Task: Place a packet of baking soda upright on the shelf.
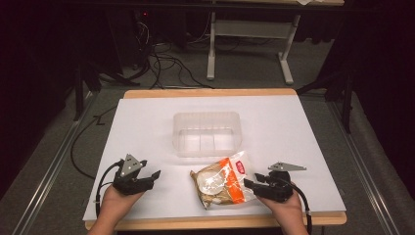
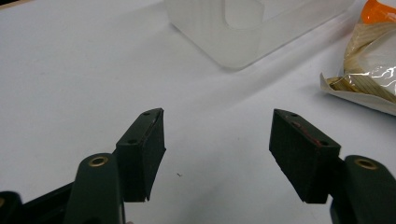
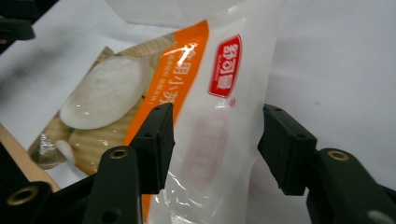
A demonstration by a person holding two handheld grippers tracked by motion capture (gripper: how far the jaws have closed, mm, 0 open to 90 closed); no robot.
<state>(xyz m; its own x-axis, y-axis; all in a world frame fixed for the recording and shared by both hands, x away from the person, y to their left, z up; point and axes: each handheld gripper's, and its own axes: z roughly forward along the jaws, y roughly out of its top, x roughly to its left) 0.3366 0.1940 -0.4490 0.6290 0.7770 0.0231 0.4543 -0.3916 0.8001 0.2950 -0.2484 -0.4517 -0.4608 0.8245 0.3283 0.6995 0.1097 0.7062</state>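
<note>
- The snack packet (image 1: 222, 182) is lying near the table's (image 1: 147, 122) front edge, just short of the clear container (image 1: 206, 133).
- Its white end is straddled by the right gripper (image 3: 215, 140), though a firm pinch cannot be confirmed.
- The left gripper (image 2: 217, 154) is parked released, keeping clear.

bag (image 3: 205, 116): lower end cut off by the bottom edge in the right gripper view; small print blurred, unreadable
bag's right end (image 1: 240, 188): hidden behind the right claw (image 1: 250, 185)
tub (image 2: 243, 32): cut off at the top edge in the left gripper view
</note>
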